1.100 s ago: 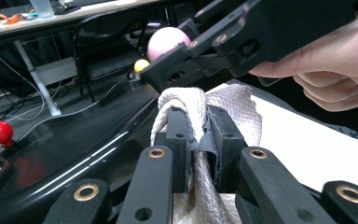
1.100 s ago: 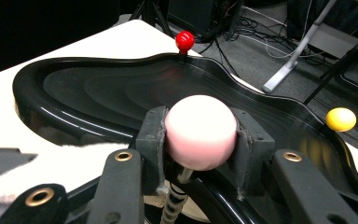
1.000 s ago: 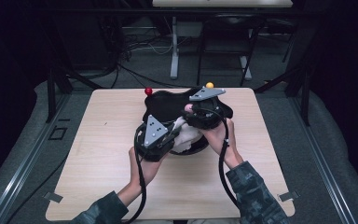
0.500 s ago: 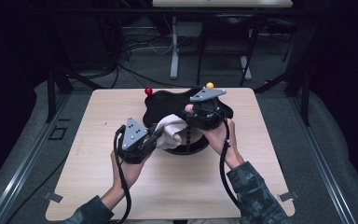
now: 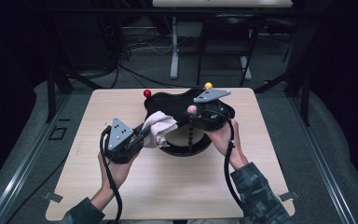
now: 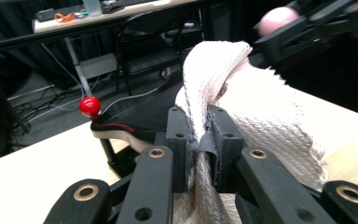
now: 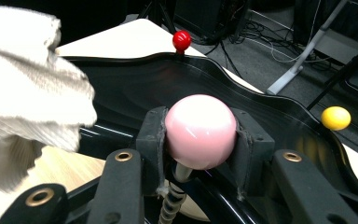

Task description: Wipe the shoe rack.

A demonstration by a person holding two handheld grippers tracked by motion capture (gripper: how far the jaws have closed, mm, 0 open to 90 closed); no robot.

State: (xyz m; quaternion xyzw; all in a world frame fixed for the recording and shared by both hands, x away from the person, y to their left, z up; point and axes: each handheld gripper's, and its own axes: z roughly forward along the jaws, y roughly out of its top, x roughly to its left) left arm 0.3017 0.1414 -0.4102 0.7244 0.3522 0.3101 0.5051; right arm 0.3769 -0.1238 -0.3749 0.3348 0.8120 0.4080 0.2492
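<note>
Left gripper (image 6: 199,140) clamped on a cream waffle-weave cloth (image 6: 242,107) (fabric bunched between the pads), draped ahead over the glossy black wavy-rimmed tray (image 7: 135,88). Right gripper (image 7: 200,135) clamped on a pink glossy ball knob (image 7: 200,130); red ball knob (image 7: 182,40) beyond, yellow one (image 7: 335,117) right.

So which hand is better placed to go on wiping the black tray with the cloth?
Left. The left gripper is clamped on the white cloth, beside the black tray. The right gripper is occupied, gripping the pink ball.
</note>
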